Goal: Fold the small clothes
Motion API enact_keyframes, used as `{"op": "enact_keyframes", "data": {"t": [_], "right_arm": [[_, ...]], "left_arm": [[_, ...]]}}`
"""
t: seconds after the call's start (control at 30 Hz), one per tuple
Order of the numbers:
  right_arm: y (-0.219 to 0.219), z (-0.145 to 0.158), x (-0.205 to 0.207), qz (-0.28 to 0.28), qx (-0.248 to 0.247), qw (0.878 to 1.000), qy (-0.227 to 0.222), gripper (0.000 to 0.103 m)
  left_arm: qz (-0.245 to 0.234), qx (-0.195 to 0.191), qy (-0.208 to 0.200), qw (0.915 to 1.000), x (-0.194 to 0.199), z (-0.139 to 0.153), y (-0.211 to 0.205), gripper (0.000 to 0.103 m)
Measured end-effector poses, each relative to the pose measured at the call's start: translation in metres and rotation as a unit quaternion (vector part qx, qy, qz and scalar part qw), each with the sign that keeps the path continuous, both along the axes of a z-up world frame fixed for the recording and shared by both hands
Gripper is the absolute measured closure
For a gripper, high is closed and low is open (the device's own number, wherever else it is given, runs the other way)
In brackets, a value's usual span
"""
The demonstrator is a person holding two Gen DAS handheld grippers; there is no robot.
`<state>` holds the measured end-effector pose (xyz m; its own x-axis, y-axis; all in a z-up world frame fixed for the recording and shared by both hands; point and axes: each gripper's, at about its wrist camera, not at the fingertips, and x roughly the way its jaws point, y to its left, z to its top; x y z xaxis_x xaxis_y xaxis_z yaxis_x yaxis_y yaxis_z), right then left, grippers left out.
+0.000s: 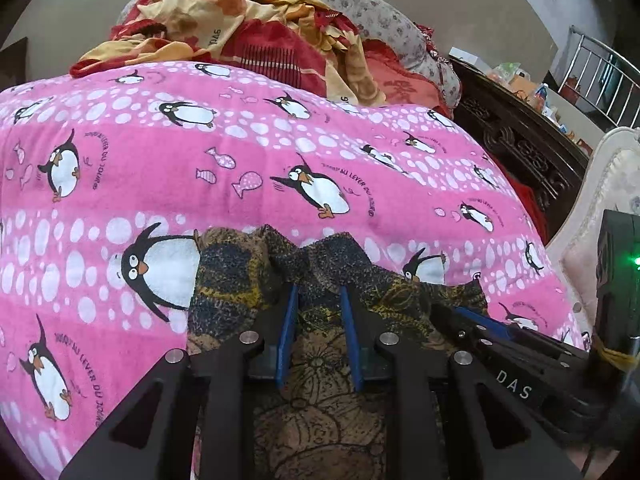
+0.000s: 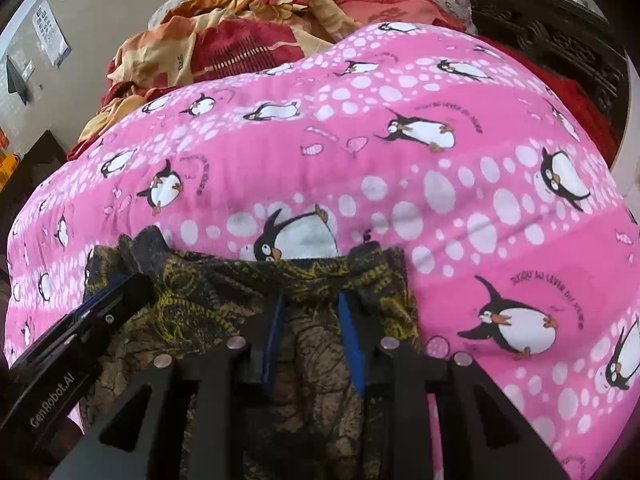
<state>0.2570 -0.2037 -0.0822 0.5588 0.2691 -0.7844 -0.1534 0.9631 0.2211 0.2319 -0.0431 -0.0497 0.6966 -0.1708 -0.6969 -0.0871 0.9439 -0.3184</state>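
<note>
Shows a dark garment (image 1: 232, 272) with a yellow-and-brown print, lying crumpled on the near part of a pink penguin blanket (image 1: 160, 160) that covers the bed. Places both tools on its far edge, side by side, each pointing steeply down at the cloth.

Has the left tool (image 1: 319, 290) clamped on the garment: blue pads close together, a bunched ridge of fabric rising at the tips and folding over them. Finds more of the printed cloth running back under the fingers toward the camera.

Has the right tool (image 2: 310, 298) with its blue pads parted; the garment's edge lies flat between them, with no visible pinch. Catches the left tool again in the right wrist view, at the lower left, resting on the same cloth.

Beyond the blanket, sets a heap of red and orange bedding (image 1: 240, 28) against a floral pillow (image 1: 360, 4). Off to the right, beside the bed, stands dark carved wooden furniture (image 1: 520, 148).
</note>
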Motion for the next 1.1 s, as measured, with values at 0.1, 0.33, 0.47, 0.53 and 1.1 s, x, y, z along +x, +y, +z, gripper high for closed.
{"op": "enact_keyframes", "data": {"t": [0.1, 0.33, 0.47, 0.53, 1.1], "right_arm": [[-0.001, -0.003, 0.002, -0.002, 0.005, 1.000, 0.001, 0.072], [-0.011, -0.007, 0.002, -0.003, 0.029, 1.000, 0.003, 0.071], [-0.010, -0.007, 0.003, -0.003, 0.030, 1.000, 0.003, 0.071], [-0.010, -0.007, 0.004, -0.003, 0.029, 1.000, 0.002, 0.071], [-0.010, -0.008, 0.004, -0.003, 0.032, 0.999, 0.001, 0.071]], "left_arm": [[0.003, -0.002, -0.002, 1.0000, 0.003, -0.002, 0.000, 0.100], [0.007, -0.012, -0.005, 0.9999, 0.006, -0.005, 0.002, 0.100], [0.006, -0.013, -0.005, 0.9999, 0.006, -0.005, 0.002, 0.100], [0.006, -0.015, -0.005, 0.9999, 0.006, -0.005, 0.003, 0.100], [0.006, -0.019, -0.005, 0.9998, 0.007, -0.005, 0.003, 0.100]]}}
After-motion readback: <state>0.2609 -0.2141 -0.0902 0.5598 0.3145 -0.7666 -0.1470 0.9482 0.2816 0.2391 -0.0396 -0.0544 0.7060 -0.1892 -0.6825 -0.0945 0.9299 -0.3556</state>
